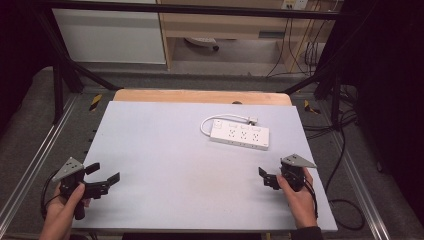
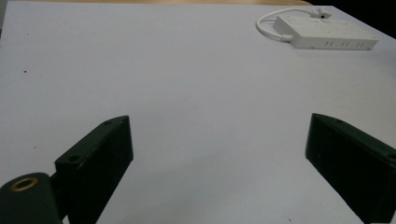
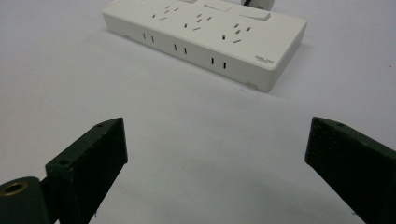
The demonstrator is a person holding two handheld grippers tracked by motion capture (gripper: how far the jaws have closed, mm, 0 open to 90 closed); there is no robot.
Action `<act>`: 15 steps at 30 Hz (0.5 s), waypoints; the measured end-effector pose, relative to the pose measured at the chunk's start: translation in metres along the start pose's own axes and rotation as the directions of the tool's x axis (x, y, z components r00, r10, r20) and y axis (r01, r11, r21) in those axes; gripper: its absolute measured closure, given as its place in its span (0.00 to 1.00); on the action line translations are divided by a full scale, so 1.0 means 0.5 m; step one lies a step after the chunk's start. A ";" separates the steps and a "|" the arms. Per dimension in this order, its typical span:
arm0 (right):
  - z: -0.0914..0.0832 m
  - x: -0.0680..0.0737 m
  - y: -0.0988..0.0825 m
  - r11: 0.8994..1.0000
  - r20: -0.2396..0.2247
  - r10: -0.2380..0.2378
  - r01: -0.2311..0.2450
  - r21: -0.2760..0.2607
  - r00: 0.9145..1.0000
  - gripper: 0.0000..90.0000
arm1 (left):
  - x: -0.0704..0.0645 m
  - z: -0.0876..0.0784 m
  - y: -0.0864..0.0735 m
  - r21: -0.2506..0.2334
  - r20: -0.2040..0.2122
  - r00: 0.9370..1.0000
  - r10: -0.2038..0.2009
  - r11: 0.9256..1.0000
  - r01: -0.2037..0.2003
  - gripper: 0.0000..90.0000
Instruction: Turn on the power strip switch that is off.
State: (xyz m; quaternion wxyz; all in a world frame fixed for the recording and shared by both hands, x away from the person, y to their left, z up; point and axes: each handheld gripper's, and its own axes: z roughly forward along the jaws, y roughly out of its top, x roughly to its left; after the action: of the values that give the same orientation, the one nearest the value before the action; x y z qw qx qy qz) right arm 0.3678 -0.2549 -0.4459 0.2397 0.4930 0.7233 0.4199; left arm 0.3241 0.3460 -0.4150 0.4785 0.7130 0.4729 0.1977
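Toward the table's far right, the white power strip is lying flat; I'm holding the left gripper and right gripper wide apart, both gripping nothing.

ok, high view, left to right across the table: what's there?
left gripper → white cord loop → power strip → right gripper

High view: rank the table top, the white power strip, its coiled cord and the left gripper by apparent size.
1. Table top, by far the largest.
2. White power strip and left gripper: look alike in extent, and the gripper sits nearer the camera, so no ranking.
3. Coiled cord, smallest.
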 end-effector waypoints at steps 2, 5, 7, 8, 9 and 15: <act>0.000 0.001 0.000 1.000 -0.005 0.003 -0.003 0.009 1.000 0.06 | -0.001 0.000 0.000 0.000 -0.001 1.000 0.001 1.000 -0.001 0.09; -0.001 0.001 0.001 1.000 -0.002 0.006 -0.006 0.010 1.000 0.06 | -0.002 -0.001 -0.001 0.002 0.005 1.000 0.001 1.000 -0.001 0.09; -0.002 0.000 0.002 1.000 0.003 0.007 -0.007 0.007 1.000 0.06 | -0.002 0.000 -0.001 0.006 0.007 1.000 0.003 1.000 -0.003 0.09; -0.002 0.000 0.002 1.000 0.003 0.007 -0.007 0.007 1.000 0.06 | -0.002 0.000 -0.001 0.007 0.007 1.000 0.005 1.000 -0.005 0.09; -0.001 0.000 0.003 1.000 0.005 0.013 -0.013 0.013 1.000 0.05 | -0.002 0.000 -0.001 0.008 0.008 1.000 0.009 1.000 -0.009 0.09; -0.006 0.000 0.009 1.000 0.013 0.007 -0.007 0.013 1.000 0.05 | -0.002 -0.001 -0.002 0.011 0.007 1.000 0.013 1.000 -0.013 0.09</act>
State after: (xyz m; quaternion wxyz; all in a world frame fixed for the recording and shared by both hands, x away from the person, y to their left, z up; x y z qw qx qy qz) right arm 0.3679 -0.2554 -0.4407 0.2398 0.4999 0.7227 0.4126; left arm 0.3226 0.3453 -0.4155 0.4748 0.7194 0.4677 0.1956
